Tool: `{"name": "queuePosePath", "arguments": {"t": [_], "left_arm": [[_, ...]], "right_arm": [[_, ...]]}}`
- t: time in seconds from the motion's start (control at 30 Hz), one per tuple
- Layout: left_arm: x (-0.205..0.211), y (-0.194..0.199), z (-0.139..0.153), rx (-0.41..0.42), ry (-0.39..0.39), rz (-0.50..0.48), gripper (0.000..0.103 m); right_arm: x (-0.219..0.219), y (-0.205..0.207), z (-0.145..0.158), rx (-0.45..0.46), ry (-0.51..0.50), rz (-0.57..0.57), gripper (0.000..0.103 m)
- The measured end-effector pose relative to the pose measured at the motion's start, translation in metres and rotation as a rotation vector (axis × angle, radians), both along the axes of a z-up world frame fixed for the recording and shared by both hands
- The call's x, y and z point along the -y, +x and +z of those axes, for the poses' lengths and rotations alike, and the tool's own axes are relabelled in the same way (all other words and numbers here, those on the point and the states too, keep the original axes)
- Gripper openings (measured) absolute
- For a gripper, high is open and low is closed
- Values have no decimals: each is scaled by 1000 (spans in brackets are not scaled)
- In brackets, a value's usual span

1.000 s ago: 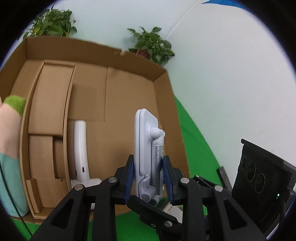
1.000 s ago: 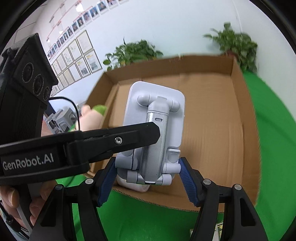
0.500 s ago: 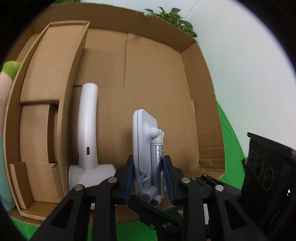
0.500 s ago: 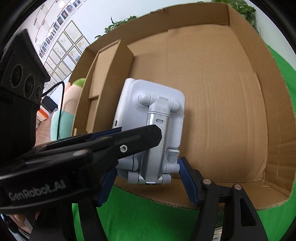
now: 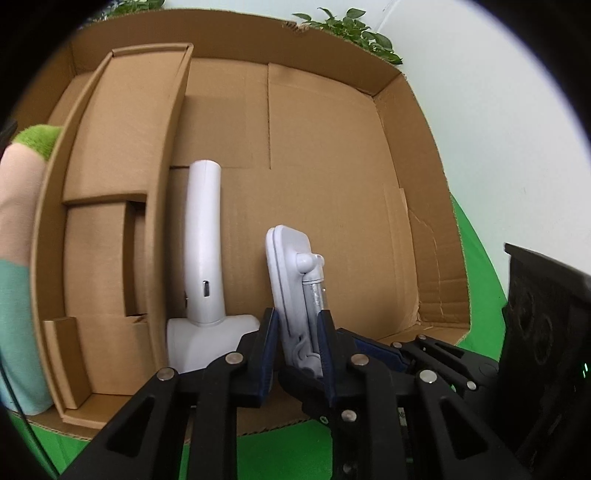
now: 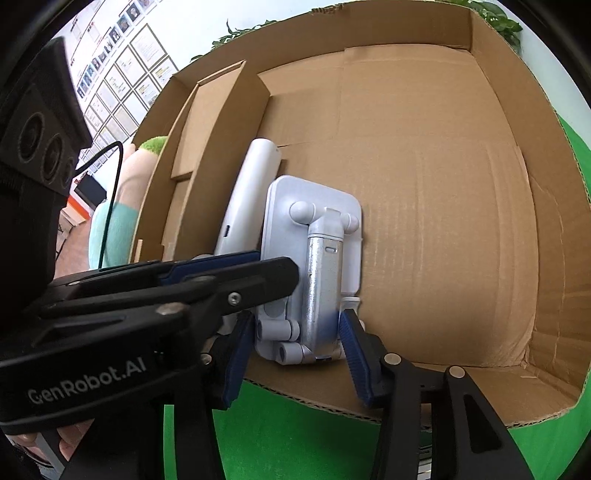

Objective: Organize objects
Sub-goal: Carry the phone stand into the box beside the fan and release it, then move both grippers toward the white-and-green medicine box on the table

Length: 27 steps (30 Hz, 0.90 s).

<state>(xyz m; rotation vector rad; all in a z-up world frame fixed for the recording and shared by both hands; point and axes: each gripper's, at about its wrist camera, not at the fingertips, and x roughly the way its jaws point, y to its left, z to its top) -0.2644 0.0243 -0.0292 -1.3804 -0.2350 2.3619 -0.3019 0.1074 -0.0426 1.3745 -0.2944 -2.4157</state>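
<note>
Task's thing: a folded white and silver phone stand (image 6: 314, 273) was held over the near edge of a brown cardboard box (image 5: 417, 206), with its far end leaning into the box.

Left claw: the left gripper (image 5: 295, 336) was closed on the thin sides of the phone stand. Its blue pads (image 5: 267, 332) were pressed against the stand. The jaws had just been closing, with the stand between them.

Right claw: the right gripper (image 6: 295, 332) was set around the wide bottom of the phone stand. Its jaws had just been closing, and both blue pads (image 6: 349, 332) were seen touching the stand's sides.

The two claws: the left gripper was seen coming in from the left in the right wrist view, crossing in front of the stand.

Other thing in the box: a white curved gadget (image 5: 205, 254) was lying just left of the stand, near a cardboard insert (image 5: 122, 155) on the left side.

Outside the box: a soft toy (image 5: 22, 206) with a green top was seen left of the box. A green cloth (image 6: 280, 432) was spread under the box. Leafy plants (image 5: 351, 27) were seen behind the far wall.
</note>
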Motion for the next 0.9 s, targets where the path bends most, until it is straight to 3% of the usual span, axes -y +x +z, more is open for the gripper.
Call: {"name": "queuePosePath", "arguments": {"t": [0.13,0.2,0.27,0.33,0.37,0.4,0.43,0.5,0.53,0.63,0.77,0.9], "left_arm": [[5,11,14,-62,-59,27,21],[11,19,20,-93,-58,23,21],[18,31,29,-145,-59,30,21],[24,45,37,-207,-75,44,29],[28,54,42,-251,-80,53,41],[31,62,45,-286,-81,64,54],[34,69,50,-323,-79,76,59],[40,87,56,-407,-95,111,79],[42,98,58,-449,-127,142,83],[46,122,59,-534,-185,191,83],[49,138,52,-551,-239,239,83],[63,150,53,-568,-241,302,83]], "right_arm": [[3,1,1,6,-7,17,54],[4,4,7,-10,-6,13,64],[1,13,18,-54,1,-9,82],[-3,26,27,-105,18,-32,91],[-7,37,33,-141,41,-55,95],[-9,43,35,-158,64,-74,97],[-12,54,37,-182,107,-106,98],[-18,76,38,-212,153,-146,99],[-20,84,38,-220,155,-157,99],[-30,117,45,-272,197,-197,98],[-27,148,54,-343,270,-228,99],[-25,162,60,-378,312,-236,99]]}}
